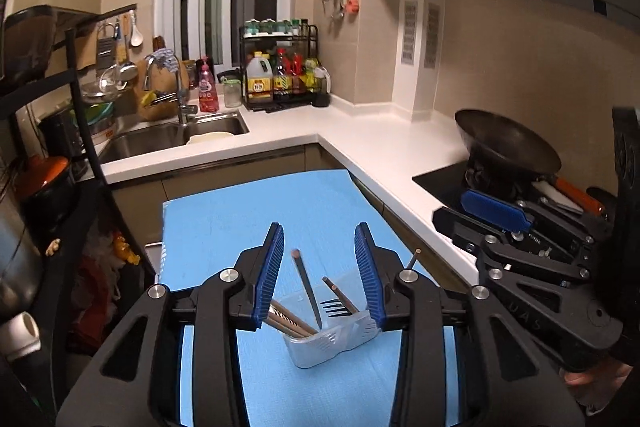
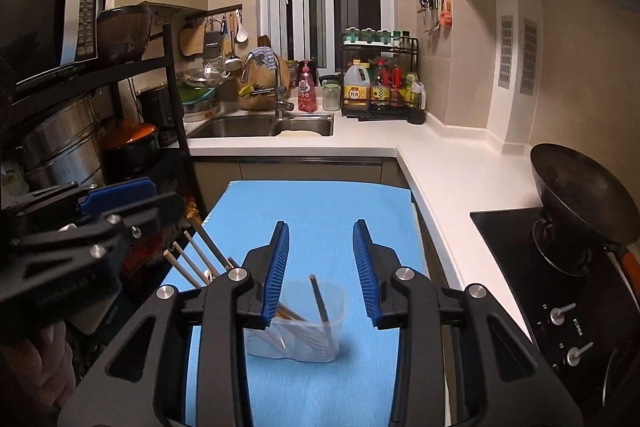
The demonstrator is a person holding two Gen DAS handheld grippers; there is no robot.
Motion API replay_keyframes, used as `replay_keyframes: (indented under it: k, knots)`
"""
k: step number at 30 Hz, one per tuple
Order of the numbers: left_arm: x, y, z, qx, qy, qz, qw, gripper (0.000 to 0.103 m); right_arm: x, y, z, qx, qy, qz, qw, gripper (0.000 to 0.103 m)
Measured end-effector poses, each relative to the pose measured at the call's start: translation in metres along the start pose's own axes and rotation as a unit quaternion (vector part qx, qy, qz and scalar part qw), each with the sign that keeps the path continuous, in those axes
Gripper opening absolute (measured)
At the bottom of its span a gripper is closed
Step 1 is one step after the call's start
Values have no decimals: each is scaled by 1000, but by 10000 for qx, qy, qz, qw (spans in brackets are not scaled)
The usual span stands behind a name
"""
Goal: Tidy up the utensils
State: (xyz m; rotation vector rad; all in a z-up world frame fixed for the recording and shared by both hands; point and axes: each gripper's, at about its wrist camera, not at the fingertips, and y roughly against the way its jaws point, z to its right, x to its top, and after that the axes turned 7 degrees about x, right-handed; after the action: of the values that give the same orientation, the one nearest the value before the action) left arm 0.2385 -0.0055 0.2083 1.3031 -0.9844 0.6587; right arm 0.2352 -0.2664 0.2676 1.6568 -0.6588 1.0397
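A clear plastic utensil holder [image 1: 332, 343] stands on a blue mat [image 1: 248, 223]. It holds several brown chopsticks [image 1: 290, 321], a dark chopstick [image 1: 308, 287] and a black fork [image 1: 336, 307]. My left gripper [image 1: 319, 239] is open and empty, just above and behind the holder. The right wrist view shows the same holder [image 2: 296, 323] with a dark chopstick [image 2: 320, 297] in it. My right gripper [image 2: 321, 237] is open and empty above the holder. More chopstick ends [image 2: 196, 259] stick up at its left, behind the left gripper's body.
A white L-shaped counter [image 2: 440, 163] runs along the right with a black wok [image 2: 584, 195] on a black hob [image 2: 520, 259]. A sink [image 2: 260, 125], bottle rack [image 2: 380, 87] and a pot shelf [image 2: 72, 143] stand behind and left.
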Motion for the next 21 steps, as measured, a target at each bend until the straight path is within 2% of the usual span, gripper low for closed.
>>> replay_keyframes:
  k: [3, 6, 8, 9, 11, 14, 17, 21]
  knots:
    - [-11, 13, -3, 117, 172, 240, 9995, 39, -10, 19, 0, -23, 11, 136, 9999, 40]
    - [-28, 27, -8, 276, 409, 436, 9978, 55, -25, 40, 1, -136, -93, 292, 9994, 54]
    - [-42, 36, -10, 370, 587, 496, 9964, 62, -39, 51, 3, -156, -179, 336, 9992, 71]
    - [-50, 40, -11, 415, 677, 517, 9955, 65, -48, 56, 2, -226, -152, 330, 9991, 76]
    - [-72, 45, -11, 478, 818, 518, 9942, 76, -66, 62, 0, -424, -39, 319, 9986, 91]
    - [-106, 49, -4, 445, 875, 448, 9942, 84, -98, 66, -1, -673, 83, 204, 9975, 98]
    - [-142, 49, 1, 542, 1015, 309, 9929, 86, -128, 62, 6, -824, 21, -46, 9966, 98]
    - [-180, 38, 6, 915, 1083, 175, 9897, 87, -166, 50, 17, -1019, -184, -307, 9941, 98]
